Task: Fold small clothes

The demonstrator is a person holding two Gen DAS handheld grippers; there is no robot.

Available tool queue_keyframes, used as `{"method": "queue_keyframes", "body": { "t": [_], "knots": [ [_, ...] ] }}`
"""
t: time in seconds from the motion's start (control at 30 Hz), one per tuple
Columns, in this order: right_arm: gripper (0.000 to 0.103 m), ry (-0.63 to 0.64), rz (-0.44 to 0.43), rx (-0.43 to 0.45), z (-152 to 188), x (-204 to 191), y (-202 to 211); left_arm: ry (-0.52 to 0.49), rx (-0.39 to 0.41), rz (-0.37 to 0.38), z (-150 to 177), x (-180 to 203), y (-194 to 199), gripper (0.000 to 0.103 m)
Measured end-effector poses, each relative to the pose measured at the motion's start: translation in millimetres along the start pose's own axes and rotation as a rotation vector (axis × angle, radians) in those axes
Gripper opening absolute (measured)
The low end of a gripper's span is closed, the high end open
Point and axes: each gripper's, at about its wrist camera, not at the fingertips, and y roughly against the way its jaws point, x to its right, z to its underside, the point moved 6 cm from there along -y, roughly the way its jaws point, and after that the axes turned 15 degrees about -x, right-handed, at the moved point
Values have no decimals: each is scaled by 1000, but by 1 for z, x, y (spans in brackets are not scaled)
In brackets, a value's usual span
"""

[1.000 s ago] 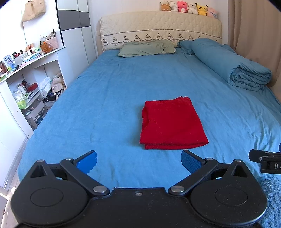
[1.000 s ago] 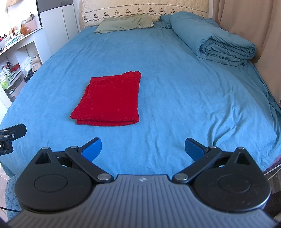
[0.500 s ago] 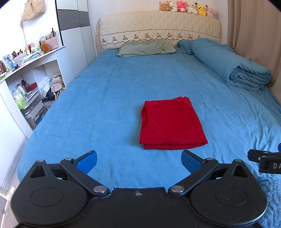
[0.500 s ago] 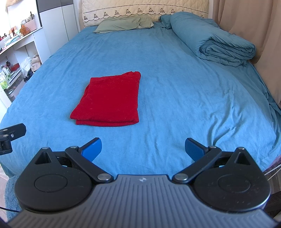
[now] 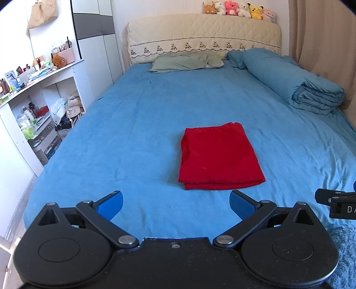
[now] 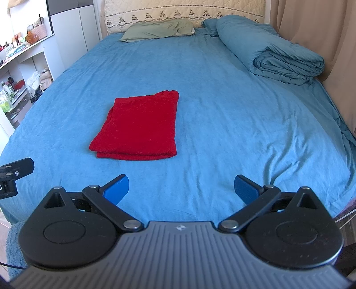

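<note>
Holding both tools at the foot of the bed, I have my left gripper (image 5: 175, 205) spread wide with nothing between its blue pads (image 5: 110, 204), and my right gripper (image 6: 181, 189) stands just as wide and just as empty. Neither touches any cloth.

The red garment (image 5: 219, 155) lies folded into a neat rectangle on the blue bedsheet (image 5: 138, 137), flat, with its doubled layers showing along the near edge. From my left tool it sits ahead and a little to the right; from my right tool the same red garment (image 6: 138, 126) sits ahead and to the left, so it lies between the two of them, well apart from both sets of tips.

Farther up the bed a green pillow (image 5: 187, 61) rests against the quilted headboard (image 5: 200, 37), and a rolled blue duvet (image 5: 293, 84) runs along the right side beside the beige curtain (image 5: 322, 40). A row of plush toys (image 5: 239, 9) sits atop the headboard. White shelves (image 5: 44, 93) crowded with bottles and oddments stand to the left of the bed.
</note>
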Motion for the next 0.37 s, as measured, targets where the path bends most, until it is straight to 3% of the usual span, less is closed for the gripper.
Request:
{"method": "queue_keyframes", "body": {
  "t": [0.37],
  "knots": [
    [103,-1,-1,-1,0,1,0,19,19,6,-1,-4,0,103]
  ]
}}
